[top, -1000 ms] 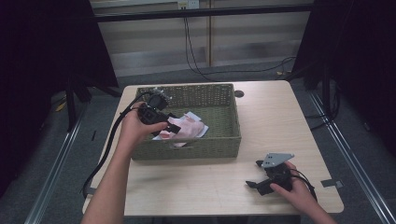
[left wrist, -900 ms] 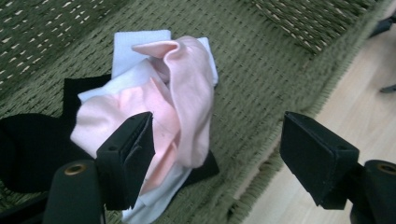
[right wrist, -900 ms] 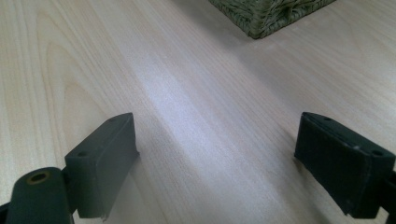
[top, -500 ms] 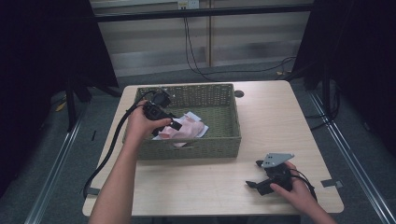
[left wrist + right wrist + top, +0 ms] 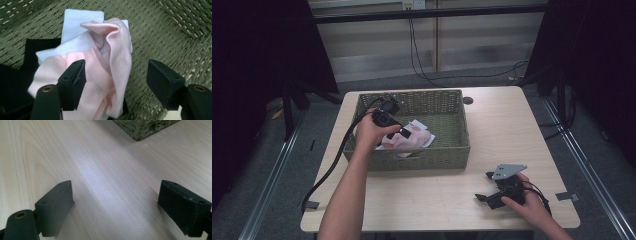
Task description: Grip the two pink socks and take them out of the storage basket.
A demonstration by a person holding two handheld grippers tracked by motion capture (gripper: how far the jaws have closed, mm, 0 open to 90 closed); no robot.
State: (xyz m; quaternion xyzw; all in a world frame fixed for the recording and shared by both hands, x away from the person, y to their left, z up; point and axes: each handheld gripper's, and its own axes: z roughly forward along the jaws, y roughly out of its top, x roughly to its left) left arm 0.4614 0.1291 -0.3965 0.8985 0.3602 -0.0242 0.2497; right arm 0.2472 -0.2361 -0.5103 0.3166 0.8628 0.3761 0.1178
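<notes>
A: Dark room, black curtains both sides, pale wood table [image 5: 427, 195]. Green woven basket [image 5: 462, 130] sits at the far middle of it.

B: What's in it?

A: Small pile of cloth in the basket's near left part: pink cloth [image 5: 105, 70] bunched on top, white ribbed piece [image 5: 75, 22] under it, something black [image 5: 32, 50] lowest.

B: Left gripper?

A: Left gripper [image 5: 116, 77] is down inside the basket over the pile. Jaws have just been closing but are fairly wide apart; a fold of the pink cloth lies between them, pads not pressing on it.

B: Handling?

A: Light, limp, won't hold shape. My guess is it will drape and may drag the white piece along. Best hold looks like the raised ridge of the pink fold, not the flat part.

B: Obstructions?

A: Basket walls close on the left and near side, and the weave could snag a jaw tip if it goes too deep.

B: Right gripper?

A: Right gripper [image 5: 492, 192] rests on the table's near right corner, jaws wide, nothing between them. Well apart from the basket.
</notes>
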